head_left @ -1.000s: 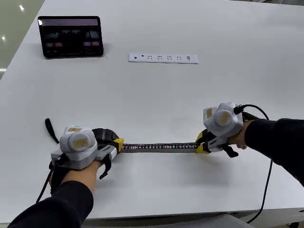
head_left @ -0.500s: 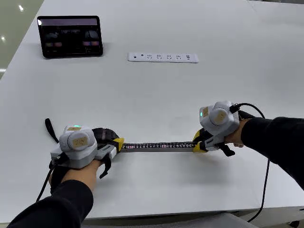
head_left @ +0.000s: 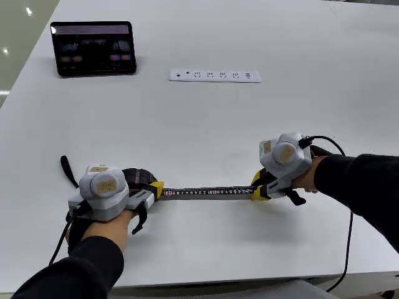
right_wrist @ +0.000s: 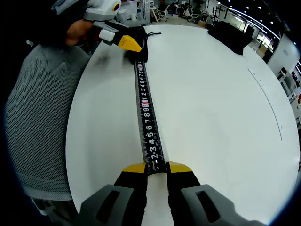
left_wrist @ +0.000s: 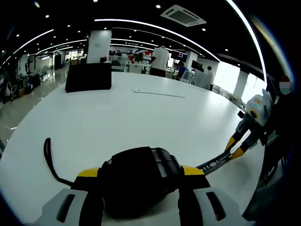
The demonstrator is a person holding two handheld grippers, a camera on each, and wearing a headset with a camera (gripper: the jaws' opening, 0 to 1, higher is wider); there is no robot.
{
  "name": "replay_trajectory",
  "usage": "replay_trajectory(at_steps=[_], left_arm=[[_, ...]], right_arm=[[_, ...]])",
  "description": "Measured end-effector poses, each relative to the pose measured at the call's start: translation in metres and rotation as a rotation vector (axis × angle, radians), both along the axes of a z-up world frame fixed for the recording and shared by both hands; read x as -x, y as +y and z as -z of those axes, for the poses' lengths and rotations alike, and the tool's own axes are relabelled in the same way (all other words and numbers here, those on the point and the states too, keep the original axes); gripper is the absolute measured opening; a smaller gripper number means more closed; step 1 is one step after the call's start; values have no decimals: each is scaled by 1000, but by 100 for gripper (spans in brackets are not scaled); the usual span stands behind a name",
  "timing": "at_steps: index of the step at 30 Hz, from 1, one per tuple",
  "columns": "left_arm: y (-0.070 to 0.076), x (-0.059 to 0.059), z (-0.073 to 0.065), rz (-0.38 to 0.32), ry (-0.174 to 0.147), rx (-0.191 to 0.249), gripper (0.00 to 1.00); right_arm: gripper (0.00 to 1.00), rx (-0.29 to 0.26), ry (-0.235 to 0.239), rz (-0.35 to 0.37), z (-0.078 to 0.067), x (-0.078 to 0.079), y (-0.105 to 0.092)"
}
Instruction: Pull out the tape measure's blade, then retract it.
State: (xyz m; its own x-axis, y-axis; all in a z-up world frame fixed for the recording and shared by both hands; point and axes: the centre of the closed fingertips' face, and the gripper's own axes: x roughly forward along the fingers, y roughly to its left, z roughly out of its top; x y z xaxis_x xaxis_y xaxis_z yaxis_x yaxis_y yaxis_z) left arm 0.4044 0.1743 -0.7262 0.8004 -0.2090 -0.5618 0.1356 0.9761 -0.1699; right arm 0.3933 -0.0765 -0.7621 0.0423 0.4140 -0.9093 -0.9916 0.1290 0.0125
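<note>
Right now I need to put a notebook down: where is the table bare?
Bare: the table between power strip and blade. Crowded: the left hand-held gripper on the tape measure, the right hand-held gripper on its tip.

Wide white table (head_left: 206,131), tablet (head_left: 93,48) standing at its far left, power strip (head_left: 215,76) beyond its middle, glossy floor (head_left: 12,37) left of it, open office behind it, ceiling light strips (left_wrist: 131,21), pillar (left_wrist: 99,46), bright windows (left_wrist: 225,75)

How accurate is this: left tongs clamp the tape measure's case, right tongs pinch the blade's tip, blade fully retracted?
Not the last part: the blade is pulled out, stretched from the case in the left tongs to the right tongs, as the right gripper view shows. The rest holds.
</note>
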Motion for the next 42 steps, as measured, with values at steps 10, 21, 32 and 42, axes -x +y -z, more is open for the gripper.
replay_trajectory(at_steps=[10,21,32,42], left_arm=[[1,-1,1,2,6,2,60],[1,-1,1,3,7,3,60],[1,-1,2,3,8,4,60],[1,-1,3,3,9,5,60]], right_arm=[[12,-10,-1,1,-1,0,7],[12,-22,-7,3,-1,0,14],[12,-27,-10,3,-1,2,20],[12,-38,-10,5,0,1,27]])
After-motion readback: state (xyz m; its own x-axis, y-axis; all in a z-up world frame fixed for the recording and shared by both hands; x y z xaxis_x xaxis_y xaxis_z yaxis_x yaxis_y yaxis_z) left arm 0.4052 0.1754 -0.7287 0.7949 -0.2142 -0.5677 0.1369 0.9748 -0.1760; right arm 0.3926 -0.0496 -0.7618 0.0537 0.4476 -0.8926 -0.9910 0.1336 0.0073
